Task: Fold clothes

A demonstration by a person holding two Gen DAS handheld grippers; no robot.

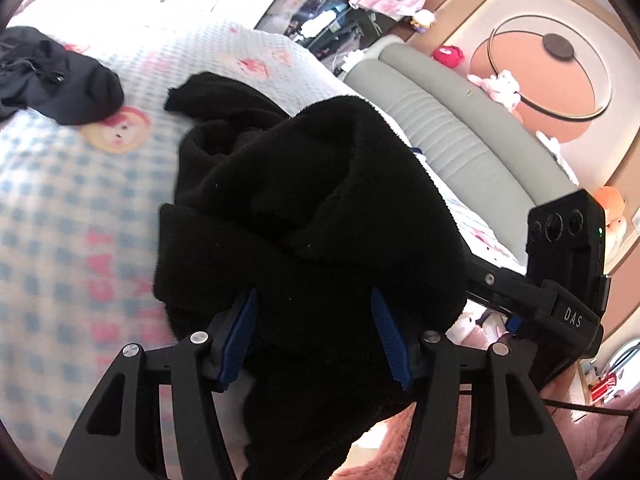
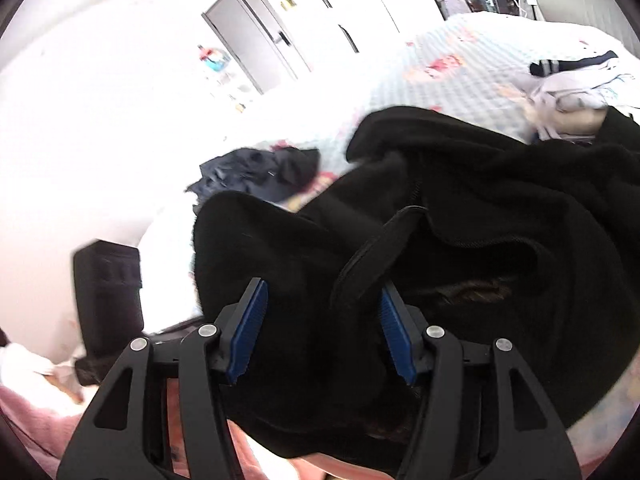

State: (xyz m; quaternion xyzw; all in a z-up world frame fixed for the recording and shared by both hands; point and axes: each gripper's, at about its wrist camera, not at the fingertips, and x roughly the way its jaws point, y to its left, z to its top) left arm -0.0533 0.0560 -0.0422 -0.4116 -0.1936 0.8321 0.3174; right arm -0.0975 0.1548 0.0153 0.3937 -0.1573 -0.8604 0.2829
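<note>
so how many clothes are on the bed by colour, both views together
black fleece garment held between both tools: 1
dark crumpled garment, far side of the bed: 1
pale lilac and white pile, possibly more than one piece: 1
total: 3

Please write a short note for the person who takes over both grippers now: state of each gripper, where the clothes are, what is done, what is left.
Left gripper: black fleece garment bunched between its jaws, apparently gripped.
Right gripper: same garment between its jaws, grip unclear.
Garment is bunched up at the edge of the checked bedspread, not spread flat.
Dark clothes and pale clothes lie unfolded farther back.
Done: nothing folded yet.
Left: spread, fold, then the others.
</note>
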